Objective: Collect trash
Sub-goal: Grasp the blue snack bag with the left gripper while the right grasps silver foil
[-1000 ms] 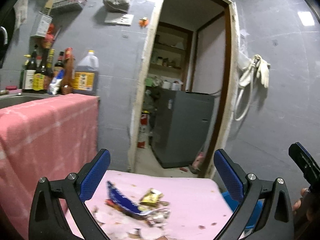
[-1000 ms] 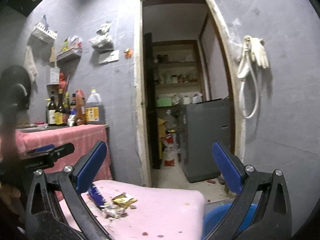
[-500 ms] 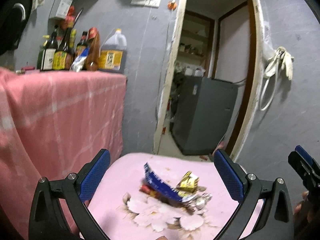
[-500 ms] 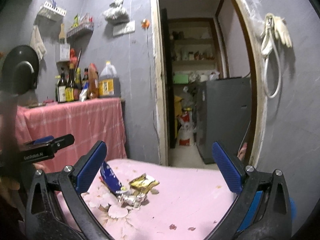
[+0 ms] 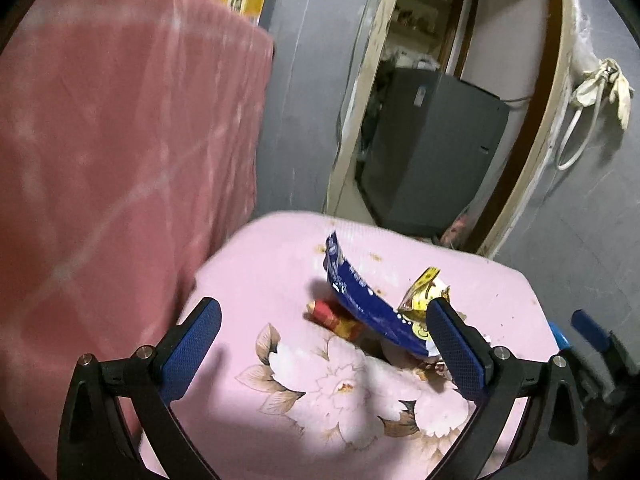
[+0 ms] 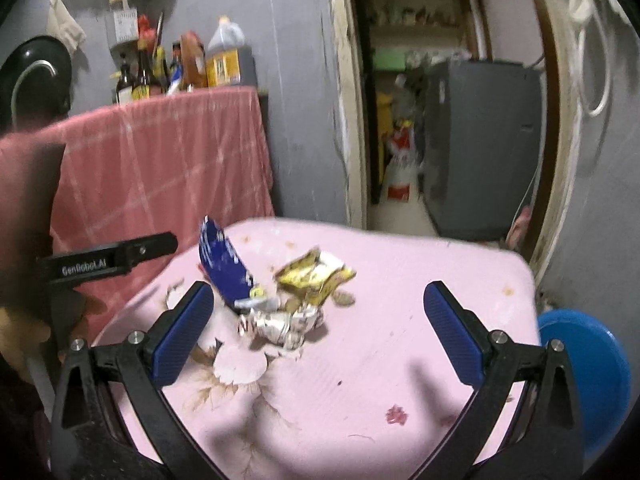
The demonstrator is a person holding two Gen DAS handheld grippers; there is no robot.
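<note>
My left gripper (image 5: 324,346) and right gripper (image 6: 318,334) both hang spread wide, empty, above the pink table (image 6: 420,280). The trash (image 6: 280,292) lies in a loose heap left of centre. I fear closing on the blue wrapper (image 5: 360,304) alone would scatter the crumpled bits beside it.

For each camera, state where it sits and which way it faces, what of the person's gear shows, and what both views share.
Left wrist: rides the left hand-held gripper, looking forward and down past open blue pads at the pink table; the right hand-held gripper pokes in at right.
Right wrist: rides the right hand-held gripper, facing the same table and the doorway; the left one and a hand show at left.
Shared: blue wrapper, yellow wrapper, pink cloth, grey cabinet.
</note>
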